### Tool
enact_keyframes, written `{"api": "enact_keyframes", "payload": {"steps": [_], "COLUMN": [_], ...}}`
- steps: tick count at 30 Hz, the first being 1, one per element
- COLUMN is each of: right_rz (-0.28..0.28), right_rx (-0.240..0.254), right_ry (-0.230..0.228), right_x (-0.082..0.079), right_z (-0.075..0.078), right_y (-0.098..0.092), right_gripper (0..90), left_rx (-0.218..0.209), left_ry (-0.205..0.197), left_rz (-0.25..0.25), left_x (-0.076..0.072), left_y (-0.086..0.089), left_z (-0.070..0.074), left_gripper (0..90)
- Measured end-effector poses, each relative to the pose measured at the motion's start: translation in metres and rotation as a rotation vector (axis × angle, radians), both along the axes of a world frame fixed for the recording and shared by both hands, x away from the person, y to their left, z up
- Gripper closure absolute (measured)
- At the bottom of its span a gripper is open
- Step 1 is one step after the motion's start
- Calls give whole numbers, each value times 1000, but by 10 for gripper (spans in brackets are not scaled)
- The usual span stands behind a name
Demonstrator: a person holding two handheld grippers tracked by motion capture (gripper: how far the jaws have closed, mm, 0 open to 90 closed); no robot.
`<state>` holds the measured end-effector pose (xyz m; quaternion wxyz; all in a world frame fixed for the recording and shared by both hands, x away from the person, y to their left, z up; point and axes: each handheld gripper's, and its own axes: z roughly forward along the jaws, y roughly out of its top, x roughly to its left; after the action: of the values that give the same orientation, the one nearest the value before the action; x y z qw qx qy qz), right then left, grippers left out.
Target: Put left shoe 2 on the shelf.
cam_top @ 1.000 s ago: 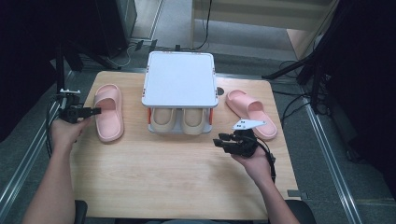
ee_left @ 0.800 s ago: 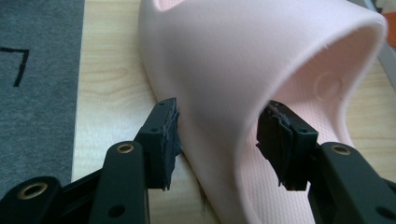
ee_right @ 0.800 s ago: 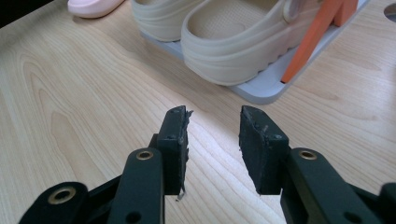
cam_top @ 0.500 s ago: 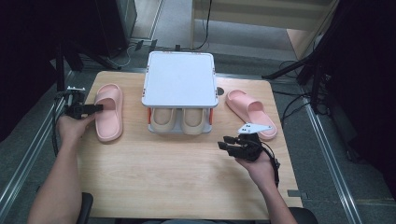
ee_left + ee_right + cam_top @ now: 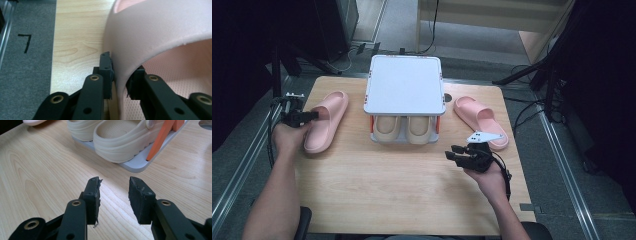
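The pink slipper (image 5: pixel 326 121) is lying at the left of the frame in the high view, on the wooden worktop (image 5: pixel 387 190). The left gripper (image 5: pixel 311 115) is reaching it from the left side, and its fingers (image 5: pixel 106 72) have just been closing; in the left gripper view they are now pressing on the strap of this slipper, one outside and one inside. A second pink slipper (image 5: pixel 480 121) is lying at the right of the frame. Between them a grey rack (image 5: pixel 404 92) is holding two beige clogs (image 5: pixel 404 127) under its flat top. The right gripper (image 5: pixel 457 152) is hovering at the lower right, its fingers standing apart with nothing between them.
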<state>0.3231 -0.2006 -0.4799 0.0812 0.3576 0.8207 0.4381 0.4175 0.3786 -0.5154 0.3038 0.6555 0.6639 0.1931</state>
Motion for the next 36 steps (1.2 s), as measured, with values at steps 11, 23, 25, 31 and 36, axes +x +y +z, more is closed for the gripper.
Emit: {"api": "enact_keyframes", "payload": {"steps": [11, 23, 25, 31, 36], "right_rz": [7, 10, 13, 16, 28], "right_rx": [4, 25, 26, 32, 33], "right_ry": [-2, -3, -3, -6, -6], "right_x": [3, 10, 12, 14, 16], "right_z": [1, 4, 4, 6, 7], "right_y": [1, 1, 1, 3, 6], "right_gripper": [610, 610, 610, 610, 610], "left_rx": [-32, -61, -65, -40, -40], "left_ry": [54, 67, 61, 53, 42], "left_rz": [10, -10, -25, -49, -47], "left_x": [-3, -4, -4, -1, 5], "left_y": [0, -10, -13, -22, -28], "left_z": [5, 26, 32, 57, 78], "left_gripper": [815, 815, 814, 814, 814]}}
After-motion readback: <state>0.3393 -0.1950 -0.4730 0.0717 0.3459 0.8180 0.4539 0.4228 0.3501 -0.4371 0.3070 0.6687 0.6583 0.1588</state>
